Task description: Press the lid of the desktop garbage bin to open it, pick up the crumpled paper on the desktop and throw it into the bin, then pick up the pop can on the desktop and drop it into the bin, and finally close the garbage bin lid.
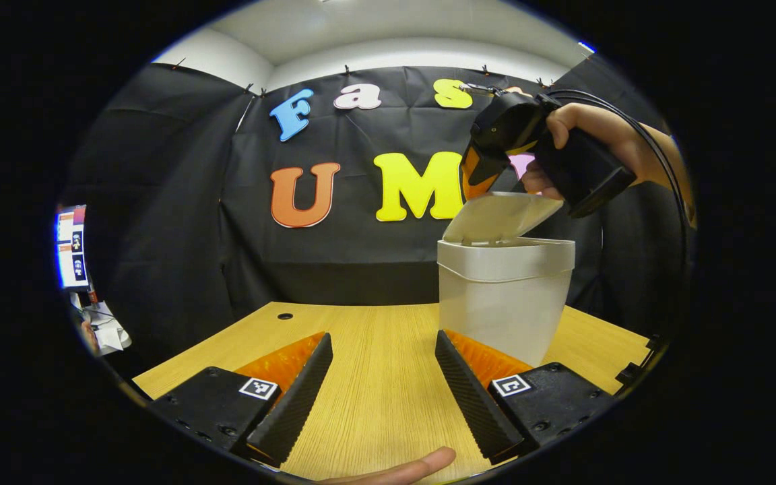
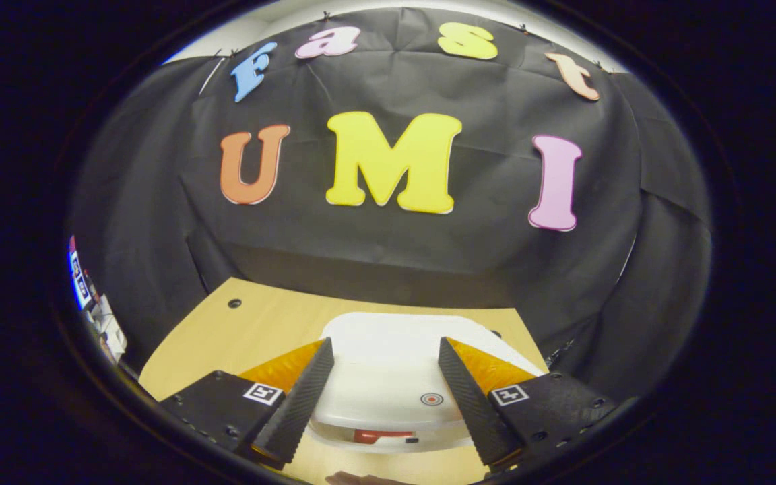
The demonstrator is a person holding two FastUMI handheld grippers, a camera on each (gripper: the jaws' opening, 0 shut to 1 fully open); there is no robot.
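The white desktop bin (image 1: 502, 303) stands on the wooden table, just right of my left gripper (image 1: 383, 342), which is open and low over the bare wood. The bin's lid (image 1: 501, 217) is tilted partly up. A hand holds my right gripper (image 1: 481, 176) just above the lid's raised edge. In the right gripper view I look down on the lid (image 2: 388, 367), which carries a small red dot (image 2: 432, 399). My right gripper (image 2: 384, 347) is open, one finger over each side of the lid. Something red (image 2: 378, 436) shows through the gap under the lid's near edge.
The table (image 1: 374, 404) has a small round hole (image 1: 285, 315) near its far left corner, and its right edge (image 1: 637, 350) lies just past the bin. A lit screen (image 1: 71, 249) stands off the table at far left. A fingertip (image 1: 415, 467) shows at the bottom.
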